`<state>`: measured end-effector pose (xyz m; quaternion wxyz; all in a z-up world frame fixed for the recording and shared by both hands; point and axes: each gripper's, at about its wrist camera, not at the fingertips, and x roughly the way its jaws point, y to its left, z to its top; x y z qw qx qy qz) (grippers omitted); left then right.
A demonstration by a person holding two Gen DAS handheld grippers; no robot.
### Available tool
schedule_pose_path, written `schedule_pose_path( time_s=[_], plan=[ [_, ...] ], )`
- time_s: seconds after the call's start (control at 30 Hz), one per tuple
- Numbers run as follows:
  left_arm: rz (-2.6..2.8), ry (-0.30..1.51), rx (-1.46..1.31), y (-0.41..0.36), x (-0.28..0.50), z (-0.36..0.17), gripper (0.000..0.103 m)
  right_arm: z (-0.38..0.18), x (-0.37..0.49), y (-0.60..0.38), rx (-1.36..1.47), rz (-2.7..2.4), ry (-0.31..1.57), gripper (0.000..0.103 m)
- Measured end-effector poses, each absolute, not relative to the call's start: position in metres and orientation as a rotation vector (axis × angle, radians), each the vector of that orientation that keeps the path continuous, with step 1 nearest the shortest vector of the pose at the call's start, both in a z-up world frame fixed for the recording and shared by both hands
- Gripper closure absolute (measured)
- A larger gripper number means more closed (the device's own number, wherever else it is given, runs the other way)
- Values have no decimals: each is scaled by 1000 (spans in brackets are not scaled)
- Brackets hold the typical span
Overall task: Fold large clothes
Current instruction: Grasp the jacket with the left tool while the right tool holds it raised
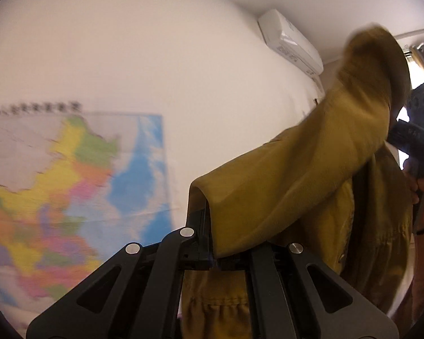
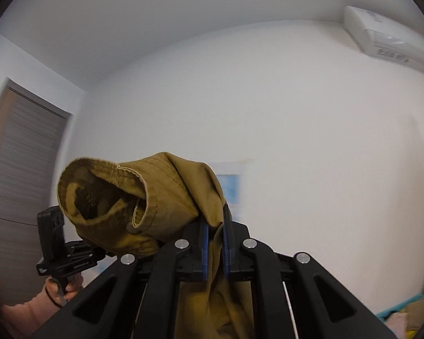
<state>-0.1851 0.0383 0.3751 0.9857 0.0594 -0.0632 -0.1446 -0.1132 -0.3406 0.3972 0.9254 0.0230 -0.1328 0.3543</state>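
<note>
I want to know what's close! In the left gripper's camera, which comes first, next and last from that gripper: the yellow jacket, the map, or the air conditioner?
1. Mustard jacket: pinched in the left gripper, draped to the right.
2. Map: on the wall, left side.
3. Air conditioner: high on the wall by the ceiling, upper right.

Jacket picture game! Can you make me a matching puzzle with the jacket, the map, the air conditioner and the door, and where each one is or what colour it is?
Things:
1. jacket
2. map
3. air conditioner
4. door

Descriptions:
A. white, high on the wall near the ceiling
B. mustard yellow, pinched in both tools
C. brown, at the left edge of the right view
D. many colours with blue sea, flat on the wall

Pairs: 1-B, 2-D, 3-A, 4-C
</note>
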Motion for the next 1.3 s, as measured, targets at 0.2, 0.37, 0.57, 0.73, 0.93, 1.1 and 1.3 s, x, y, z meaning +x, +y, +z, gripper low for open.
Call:
schedule_pose_path(
  time_s=[0.2, 0.37, 0.57, 0.73, 0.93, 1.1, 1.3],
  plan=[
    [-135, -112, 177, 61, -298, 383, 101, 381, -136, -323, 91, 960, -232, 95],
    [-12, 68, 176, 83, -290, 348, 101, 326, -65, -274, 138, 1043, -2, 95],
    [101, 421, 27, 146, -198, 232, 101, 199, 37, -187, 164, 1078, 364, 95],
    [165, 624, -117, 201, -137, 152, 101, 128, 91, -124, 108, 1024, 575, 95],
    [181, 704, -171, 236, -93, 110, 101, 85, 144, -87, 95, 963, 705, 94],
    [173, 763, -202, 256, -59, 108, 100, 66, 181, -66, 80, 909, 777, 94],
    [229, 851, -189, 277, -12, 79, 97, 23, 239, -52, 122, 834, 922, 91]
  ],
)
